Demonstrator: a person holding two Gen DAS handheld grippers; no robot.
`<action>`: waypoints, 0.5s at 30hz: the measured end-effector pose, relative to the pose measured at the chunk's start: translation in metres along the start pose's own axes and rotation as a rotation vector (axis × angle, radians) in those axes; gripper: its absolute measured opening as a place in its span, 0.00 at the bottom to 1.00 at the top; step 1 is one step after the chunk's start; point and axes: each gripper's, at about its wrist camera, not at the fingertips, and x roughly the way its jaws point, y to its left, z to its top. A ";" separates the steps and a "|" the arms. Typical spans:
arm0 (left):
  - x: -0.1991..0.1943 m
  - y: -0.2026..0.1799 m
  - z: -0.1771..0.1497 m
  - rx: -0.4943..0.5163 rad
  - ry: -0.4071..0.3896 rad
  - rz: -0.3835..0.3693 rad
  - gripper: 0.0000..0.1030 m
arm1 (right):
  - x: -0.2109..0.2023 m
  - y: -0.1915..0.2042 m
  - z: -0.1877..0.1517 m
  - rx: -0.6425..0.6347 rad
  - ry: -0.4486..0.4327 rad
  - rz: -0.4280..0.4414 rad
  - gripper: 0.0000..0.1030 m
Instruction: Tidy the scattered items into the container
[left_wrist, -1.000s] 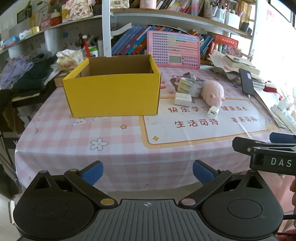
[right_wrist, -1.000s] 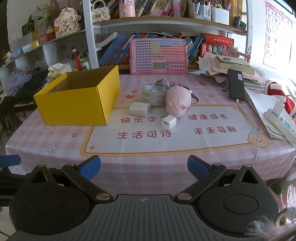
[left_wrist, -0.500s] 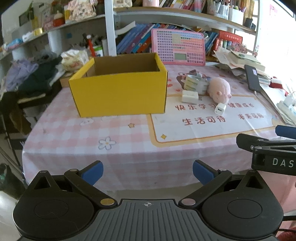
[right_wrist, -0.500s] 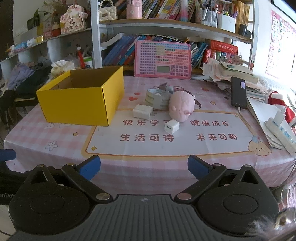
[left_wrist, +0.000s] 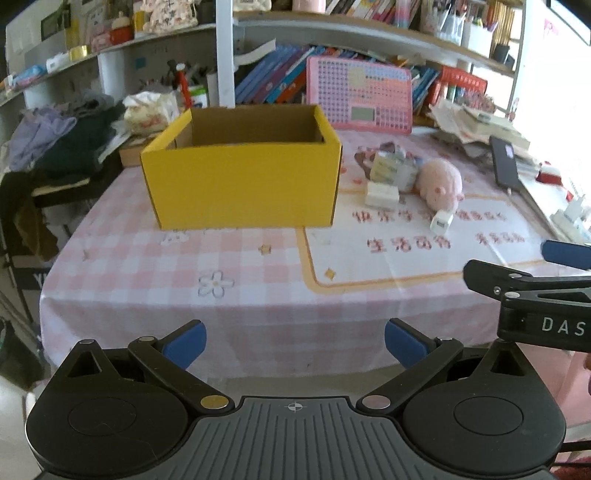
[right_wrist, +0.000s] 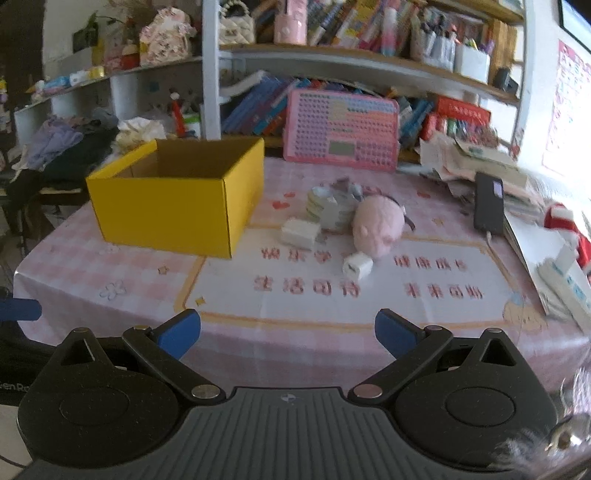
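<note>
the yellow box (right_wrist: 173, 206) sits open on the left of the table (right_wrist: 110, 269), and what shows of its inside looks empty. just right of it lie a white adapter (right_wrist: 300, 233), a roll of tape (right_wrist: 328, 206), a pink plush pig (right_wrist: 376, 225) and a small white charger (right_wrist: 357, 266), all bunched together. the left gripper (left_wrist: 294, 343) and right gripper (right_wrist: 287, 334) both hover at the near edge, jaws spread wide, holding nothing. by the look of it, the whole job is yet to do.

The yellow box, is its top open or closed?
Open. The yellow box has no lid or flaps over it, and its brown inner walls show from above. Its floor is hidden, so contents cannot be told.
</note>
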 end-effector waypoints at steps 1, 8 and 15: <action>0.000 0.001 0.003 0.003 -0.007 -0.010 1.00 | 0.001 0.000 0.004 -0.016 -0.011 0.009 0.99; -0.006 -0.003 0.018 0.064 -0.113 -0.034 1.00 | 0.010 0.008 0.026 -0.106 -0.081 0.011 1.00; -0.011 0.014 0.003 -0.205 -0.148 0.009 1.00 | 0.002 -0.002 0.011 0.232 -0.062 -0.123 1.00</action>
